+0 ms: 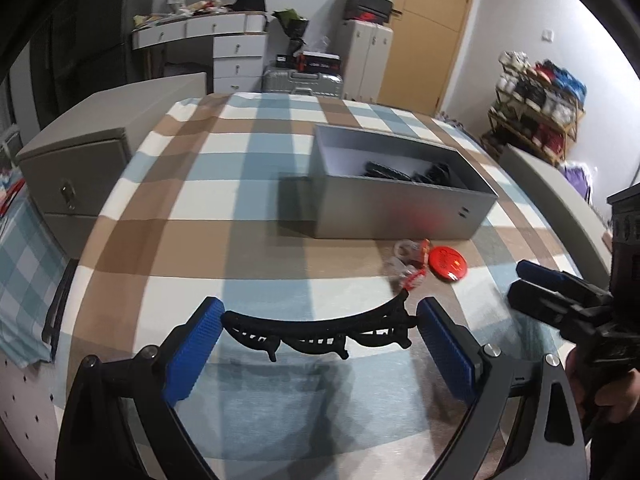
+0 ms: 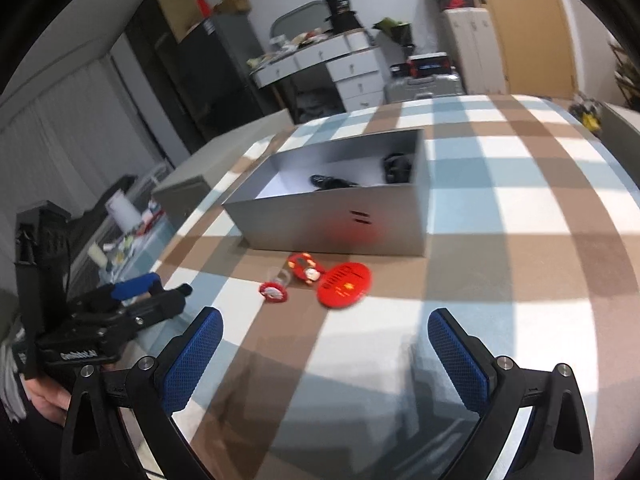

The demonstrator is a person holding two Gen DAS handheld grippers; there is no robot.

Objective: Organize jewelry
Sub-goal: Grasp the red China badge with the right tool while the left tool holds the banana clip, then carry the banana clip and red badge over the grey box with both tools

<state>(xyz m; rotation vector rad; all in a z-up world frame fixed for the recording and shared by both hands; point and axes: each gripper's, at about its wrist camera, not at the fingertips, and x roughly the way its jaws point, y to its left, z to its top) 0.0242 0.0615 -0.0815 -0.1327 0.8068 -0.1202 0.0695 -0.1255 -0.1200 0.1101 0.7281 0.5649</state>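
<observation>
Here the left gripper [image 1: 320, 336] pinches a black hair clip [image 1: 320, 330] endwise between its blue pads, above the checked tablecloth [image 1: 192, 208]. The right gripper [image 2: 325, 354] is spread wide with nothing between its fingers. Just beyond lie a red round badge [image 2: 345, 285] and two small red trinkets [image 2: 305, 268], close together. Behind them stands the open grey box [image 2: 340, 220], with dark items [image 2: 332, 182] inside. A suitcase [image 1: 303, 82] and white drawers [image 1: 239, 60] stand past the table.
</observation>
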